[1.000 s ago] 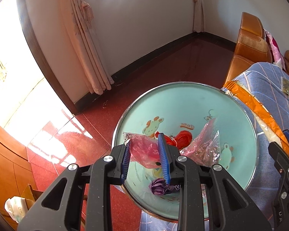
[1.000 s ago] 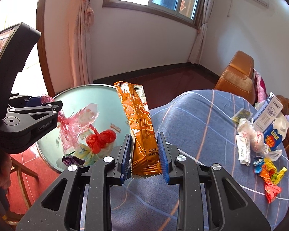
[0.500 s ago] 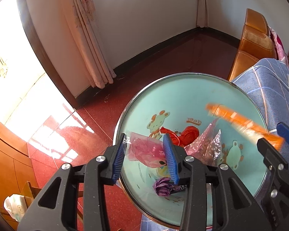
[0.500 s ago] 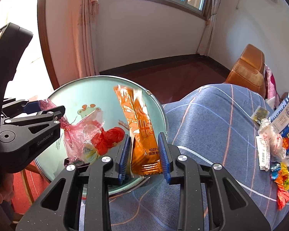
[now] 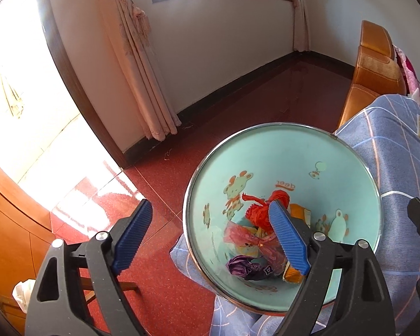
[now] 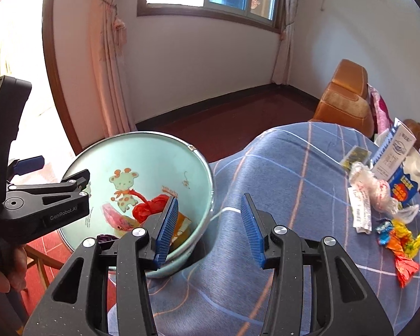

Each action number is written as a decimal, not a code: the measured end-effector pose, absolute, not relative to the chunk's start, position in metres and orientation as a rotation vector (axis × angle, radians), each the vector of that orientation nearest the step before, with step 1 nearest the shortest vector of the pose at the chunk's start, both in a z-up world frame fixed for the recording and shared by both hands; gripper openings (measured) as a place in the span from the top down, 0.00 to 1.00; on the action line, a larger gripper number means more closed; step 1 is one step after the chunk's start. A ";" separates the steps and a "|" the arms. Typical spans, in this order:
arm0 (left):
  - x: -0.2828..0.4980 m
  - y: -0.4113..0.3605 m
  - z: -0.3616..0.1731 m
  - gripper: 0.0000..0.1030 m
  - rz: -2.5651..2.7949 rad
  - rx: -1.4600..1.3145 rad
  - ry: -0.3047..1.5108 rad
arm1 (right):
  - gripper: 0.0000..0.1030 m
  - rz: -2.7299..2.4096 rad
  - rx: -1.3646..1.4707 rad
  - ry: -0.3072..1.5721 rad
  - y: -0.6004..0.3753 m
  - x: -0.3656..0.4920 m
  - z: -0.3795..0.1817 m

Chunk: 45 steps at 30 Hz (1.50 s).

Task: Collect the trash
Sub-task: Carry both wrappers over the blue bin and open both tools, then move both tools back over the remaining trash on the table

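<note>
A teal bin with cartoon animals (image 5: 336, 168) (image 6: 103, 156) stands by the blue-clothed table. Inside lie a red bag (image 5: 266, 210) (image 6: 149, 208), a pink plastic bag (image 5: 238, 232) (image 6: 113, 217), a purple wrapper (image 5: 243, 266) and the orange snack packet (image 5: 299, 212) (image 6: 182, 224). My left gripper (image 5: 210, 238) is open and empty above the bin's left rim. My right gripper (image 6: 208, 228) is open and empty over the bin's right edge. Several wrappers (image 6: 400, 240), a crumpled clear bag (image 6: 369, 184) and a receipt (image 6: 359, 212) lie on the cloth at right.
The blue checked cloth (image 6: 294, 168) covers the table. A paper carton (image 6: 397, 162) stands at its far right. An orange sofa (image 6: 347, 103) sits behind it. Red tiled floor (image 5: 154, 184) and curtains (image 5: 142, 64) lie to the left, with a wooden stool (image 5: 98, 285) below.
Both grippers opened. The pink bag dropped from my left gripper into the bin. The orange packet left my right gripper and now lies in the bin.
</note>
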<state>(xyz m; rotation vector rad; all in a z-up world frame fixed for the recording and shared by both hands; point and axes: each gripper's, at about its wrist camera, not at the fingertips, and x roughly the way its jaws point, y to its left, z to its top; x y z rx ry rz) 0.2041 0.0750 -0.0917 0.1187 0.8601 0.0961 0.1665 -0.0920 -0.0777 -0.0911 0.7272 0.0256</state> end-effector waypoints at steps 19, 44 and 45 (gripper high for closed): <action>0.146 0.027 -0.061 0.15 0.009 0.177 0.789 | 0.52 -0.128 -0.054 0.707 -0.148 0.115 -0.065; 0.096 -0.080 -0.073 0.14 -0.238 0.291 0.810 | 0.49 -0.325 0.066 0.723 -0.258 0.055 -0.074; 0.095 -0.084 -0.074 0.14 -0.247 0.299 0.812 | 0.49 -0.339 0.074 0.722 -0.266 0.049 -0.076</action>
